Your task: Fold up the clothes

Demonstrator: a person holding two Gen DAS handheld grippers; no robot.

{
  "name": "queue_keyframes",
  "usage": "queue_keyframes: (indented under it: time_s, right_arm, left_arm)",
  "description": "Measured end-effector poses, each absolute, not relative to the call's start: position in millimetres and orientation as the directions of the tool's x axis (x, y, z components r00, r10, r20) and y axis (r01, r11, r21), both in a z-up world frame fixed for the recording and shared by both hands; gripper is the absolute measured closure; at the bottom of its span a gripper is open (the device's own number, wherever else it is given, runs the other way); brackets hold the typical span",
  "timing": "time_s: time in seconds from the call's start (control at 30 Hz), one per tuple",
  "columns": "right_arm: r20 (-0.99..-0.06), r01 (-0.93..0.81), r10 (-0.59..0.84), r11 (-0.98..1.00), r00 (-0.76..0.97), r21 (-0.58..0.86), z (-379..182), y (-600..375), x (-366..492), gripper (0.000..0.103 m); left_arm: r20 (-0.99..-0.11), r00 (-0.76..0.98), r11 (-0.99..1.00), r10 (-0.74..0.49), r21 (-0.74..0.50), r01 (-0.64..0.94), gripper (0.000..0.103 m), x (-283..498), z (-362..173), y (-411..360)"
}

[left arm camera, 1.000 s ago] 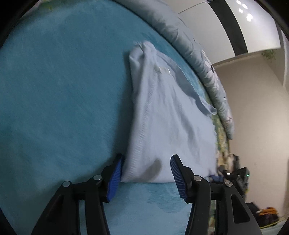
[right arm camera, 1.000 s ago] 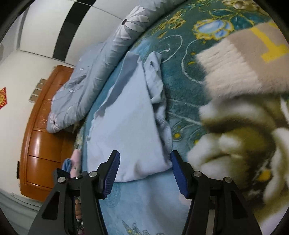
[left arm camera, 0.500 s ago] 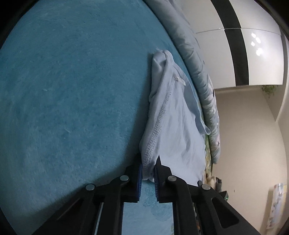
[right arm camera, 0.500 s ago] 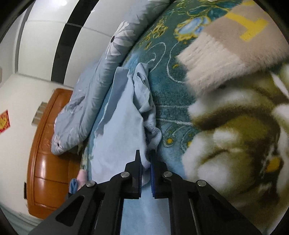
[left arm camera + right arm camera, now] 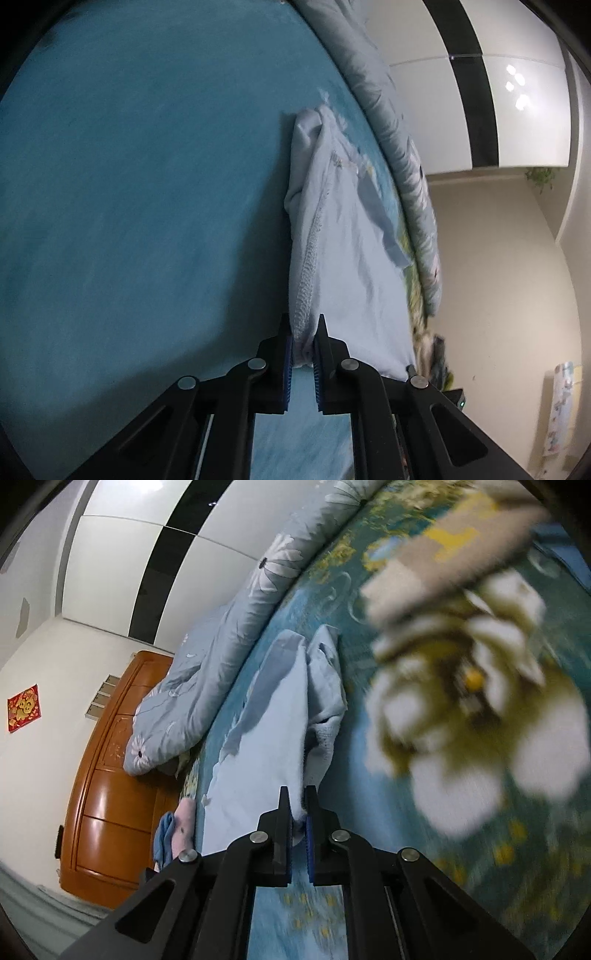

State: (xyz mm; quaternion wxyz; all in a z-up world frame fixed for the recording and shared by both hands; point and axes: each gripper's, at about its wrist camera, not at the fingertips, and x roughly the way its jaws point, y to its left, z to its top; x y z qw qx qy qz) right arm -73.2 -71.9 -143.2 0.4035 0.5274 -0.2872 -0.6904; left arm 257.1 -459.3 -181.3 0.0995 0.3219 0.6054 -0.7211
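Garment: pale blue cotton shirt (image 5: pixel 354 258), partly folded, lying lengthwise on the bed and running from the near edge toward the far end; stitched hem along its left side, loose sleeve bunched along its right side (image 5: pixel 325 686).
Surface: teal plush bed cover (image 5: pixel 147 203), plain on the left, patterned with yellow and white flowers on the right (image 5: pixel 517 830).
Left tongs (image 5: pixel 303 347): black arms, blue pads, closed almost fully, pinching the shirt's near left corner at the hem.
Right tongs (image 5: pixel 298 814): same build, closed almost fully, pinching the shirt's near right corner; cloth shows between the pads.
Bedding: grey-blue quilt with white daisy print (image 5: pixel 229 657), rolled along the bed's edge just beside the shirt.
Blanket: beige fleece throw with yellow marking (image 5: pixel 443 554), far right on the bed, blurred.
Furniture: orange-brown wooden cabinet (image 5: pixel 110 794), left, past the quilt.
Small cloths: pink and blue bundle (image 5: pixel 177 830), near left, beside the shirt.
Wall: white panels with black stripe (image 5: pixel 476 103).
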Motion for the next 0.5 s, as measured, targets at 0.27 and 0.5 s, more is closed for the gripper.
queue_keyframes:
  time_s: [0.27, 0.5]
  right_arm:
    - [-0.451, 0.239, -0.890, -0.454, -0.071, 0.858, -156.7, -26.2, -29.1, 0.098]
    - [-0.435, 0.255, -0.899, -0.431, -0.041, 0.866, -167.4, -8.6, -14.0, 0.098]
  left_arm:
    - [-0.632, -0.747, -0.363, 0.209, -0.759, 0.540, 0.093, 309.8, -164.0, -413.0]
    - [-0.633, -0.745, -0.383, 0.210, -0.755, 0.533, 0.093, 317.4, -173.7, -401.3]
